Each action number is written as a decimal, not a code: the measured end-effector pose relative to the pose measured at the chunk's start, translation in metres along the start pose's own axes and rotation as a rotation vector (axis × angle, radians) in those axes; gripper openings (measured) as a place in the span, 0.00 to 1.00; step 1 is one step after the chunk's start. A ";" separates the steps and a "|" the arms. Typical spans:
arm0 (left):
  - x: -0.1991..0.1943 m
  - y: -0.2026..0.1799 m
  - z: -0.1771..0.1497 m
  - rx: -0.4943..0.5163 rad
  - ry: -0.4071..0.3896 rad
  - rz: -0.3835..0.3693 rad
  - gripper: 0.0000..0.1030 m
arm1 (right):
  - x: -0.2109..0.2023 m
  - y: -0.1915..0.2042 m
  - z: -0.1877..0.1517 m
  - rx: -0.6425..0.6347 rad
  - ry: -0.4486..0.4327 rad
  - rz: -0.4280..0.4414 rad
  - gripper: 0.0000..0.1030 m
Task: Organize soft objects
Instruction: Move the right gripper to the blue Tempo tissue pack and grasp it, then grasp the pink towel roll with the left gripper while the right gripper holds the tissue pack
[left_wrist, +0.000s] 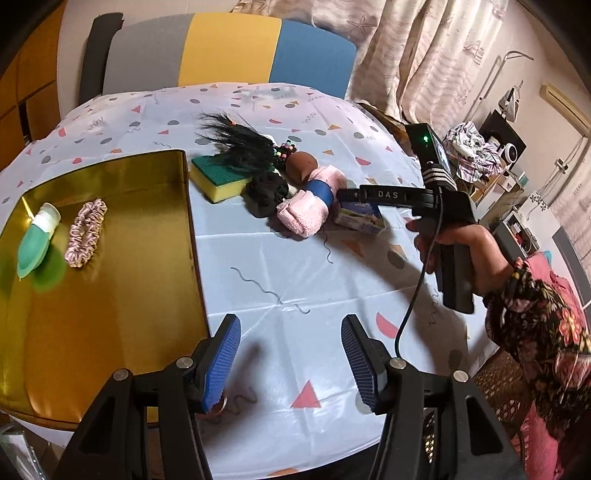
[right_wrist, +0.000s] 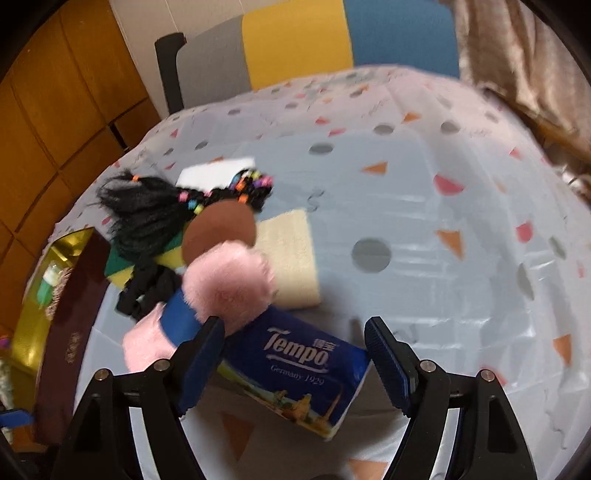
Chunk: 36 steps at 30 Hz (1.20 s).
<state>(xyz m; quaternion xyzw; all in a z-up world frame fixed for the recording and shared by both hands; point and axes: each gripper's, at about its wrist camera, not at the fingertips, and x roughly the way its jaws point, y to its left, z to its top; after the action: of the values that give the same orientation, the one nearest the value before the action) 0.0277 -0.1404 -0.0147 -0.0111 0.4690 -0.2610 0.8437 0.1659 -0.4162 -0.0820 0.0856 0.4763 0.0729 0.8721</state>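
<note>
The blue Tempo tissue pack (right_wrist: 299, 373) lies on the patterned tablecloth (right_wrist: 424, 229), between the spread jaws of the right gripper (right_wrist: 295, 365), touching the pink fluffy doll (right_wrist: 221, 291). The left gripper (left_wrist: 290, 363) hangs open beside the gold tray (left_wrist: 110, 295).

The left wrist view was taken from above the near edge of the table (left_wrist: 295, 258), looking forward and downward across it toward the striped chair (left_wrist: 229, 51), with the gold tray (left_wrist: 110, 258) seen at its left and the objects held at a middle distance. The right wrist view was taken low and very near, facing the same chair (right_wrist: 314, 44), its frame filled by the tissue pack (right_wrist: 295, 365) and the pink roll (right_wrist: 225, 280). The pile, the tray and the chair were shared by both views.
</note>
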 end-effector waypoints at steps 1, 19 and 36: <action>0.001 -0.001 0.001 -0.004 0.001 0.003 0.56 | 0.001 0.000 0.000 0.007 0.028 0.020 0.78; 0.017 -0.010 0.027 0.001 0.004 0.057 0.56 | 0.012 0.030 -0.015 -0.091 0.164 -0.114 0.54; 0.111 -0.067 0.104 0.176 0.039 0.195 0.56 | -0.008 -0.043 -0.015 0.258 0.170 -0.175 0.54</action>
<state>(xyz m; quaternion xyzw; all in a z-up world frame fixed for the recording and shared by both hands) 0.1289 -0.2715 -0.0262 0.1136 0.4593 -0.2181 0.8535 0.1516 -0.4589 -0.0930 0.1484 0.5593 -0.0581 0.8135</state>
